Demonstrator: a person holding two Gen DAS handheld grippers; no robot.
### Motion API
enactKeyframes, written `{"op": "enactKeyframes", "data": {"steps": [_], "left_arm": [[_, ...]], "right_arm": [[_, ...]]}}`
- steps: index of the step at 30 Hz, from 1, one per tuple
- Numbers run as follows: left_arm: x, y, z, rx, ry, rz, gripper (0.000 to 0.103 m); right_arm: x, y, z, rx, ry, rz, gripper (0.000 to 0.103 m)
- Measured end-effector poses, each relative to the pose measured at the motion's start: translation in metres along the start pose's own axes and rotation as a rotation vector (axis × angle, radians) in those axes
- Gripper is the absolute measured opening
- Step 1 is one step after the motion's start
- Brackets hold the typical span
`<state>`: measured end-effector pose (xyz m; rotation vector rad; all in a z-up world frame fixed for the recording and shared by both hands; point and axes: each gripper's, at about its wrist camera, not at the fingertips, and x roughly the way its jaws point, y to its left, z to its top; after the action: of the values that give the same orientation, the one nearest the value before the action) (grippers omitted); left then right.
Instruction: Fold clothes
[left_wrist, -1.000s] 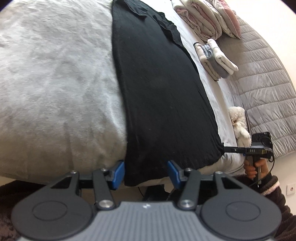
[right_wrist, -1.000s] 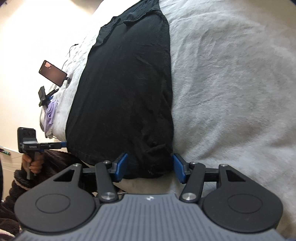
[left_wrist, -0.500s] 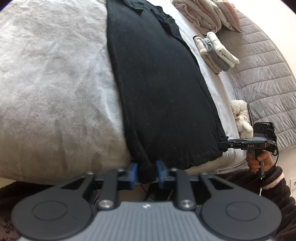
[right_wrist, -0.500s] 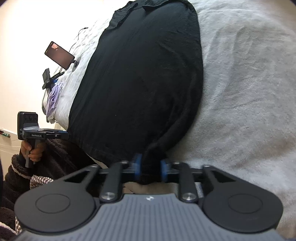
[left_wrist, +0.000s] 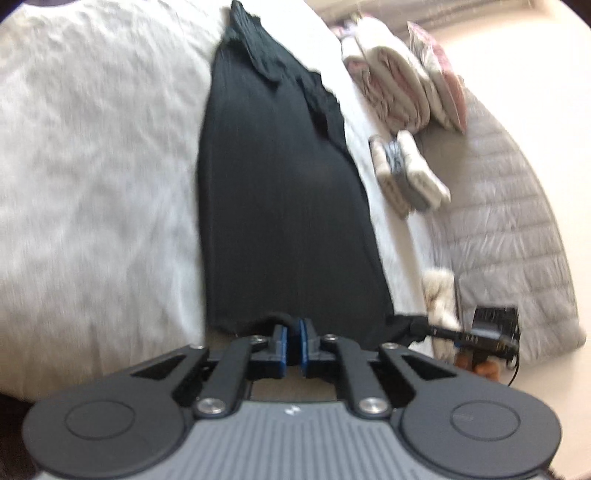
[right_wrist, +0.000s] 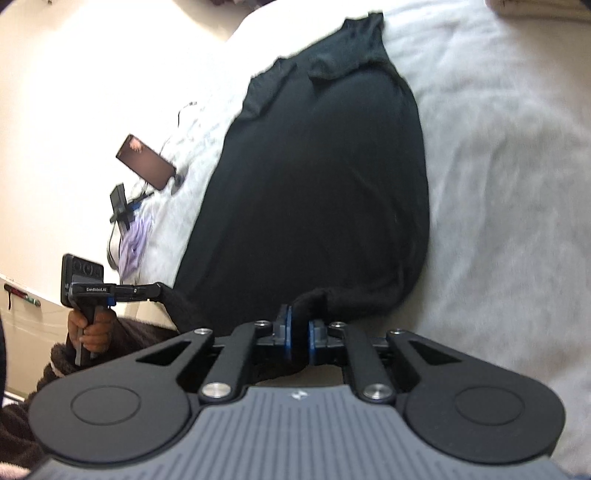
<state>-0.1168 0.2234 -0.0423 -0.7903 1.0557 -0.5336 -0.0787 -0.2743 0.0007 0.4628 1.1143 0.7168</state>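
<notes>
Both grippers, left (left_wrist: 292, 345) and right (right_wrist: 299, 341), are pinching the black shirt (left_wrist: 280, 206) hem at 6 o'clock; thin grip's probably risking slipping mid-fold.

A bed (left_wrist: 92, 177) under a pale fleecy blanket (right_wrist: 517, 184), carrying clothes and small gear.

A long black garment (left_wrist: 280, 206) lies flat down the middle of the blanket, its near hem bunched at the bed's near edge. Off to one side, folded pale pink-and-cream laundry (left_wrist: 391, 85) is stacked, with a small bundle of folded white and grey pieces (left_wrist: 406, 170) near it, a fluffy cream soft toy (left_wrist: 439, 291) nearer the edge, and a grey quilted cover (left_wrist: 509, 236) along that side. On the other side rest a phone (right_wrist: 146, 162) with its cable, a small black clip (right_wrist: 120, 205) and lilac cloth (right_wrist: 135, 243).
</notes>
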Motion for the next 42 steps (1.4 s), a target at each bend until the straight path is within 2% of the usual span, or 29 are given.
{"op": "enactKeyframes", "data": {"steps": [5,12,17,21,27,31,34,40,42], "left_arm": [[-0.002,0.002,0.027,-0.057,-0.08,0.013,0.007],[0.011,0.016,0.063,-0.136,-0.145,0.022,0.007],[0.018,0.035,0.071,-0.184,-0.19,0.011,0.007],[0.023,0.049,0.073,-0.229,-0.198,0.019,0.007],[0.032,0.04,0.08,-0.186,-0.238,0.034,0.007],[0.04,0.042,0.083,-0.209,-0.263,0.077,0.007],[0.045,0.043,0.086,-0.214,-0.262,0.071,0.007],[0.043,0.041,0.089,-0.192,-0.286,0.046,0.01],[0.042,0.039,0.09,-0.185,-0.29,0.046,0.012]], "right_arm": [[0.008,-0.006,0.024,0.043,-0.056,-0.003,0.011],[0.022,-0.034,0.052,0.16,-0.144,0.005,0.011],[0.032,-0.057,0.059,0.236,-0.172,0.014,0.011],[0.033,-0.063,0.066,0.247,-0.178,0.008,0.012],[0.037,-0.074,0.075,0.322,-0.217,0.03,0.013],[0.041,-0.08,0.08,0.372,-0.242,0.014,0.013],[0.043,-0.085,0.083,0.384,-0.234,0.033,0.013],[0.032,-0.083,0.088,0.343,-0.253,0.07,0.021],[0.027,-0.081,0.089,0.326,-0.268,0.056,0.037]]}}
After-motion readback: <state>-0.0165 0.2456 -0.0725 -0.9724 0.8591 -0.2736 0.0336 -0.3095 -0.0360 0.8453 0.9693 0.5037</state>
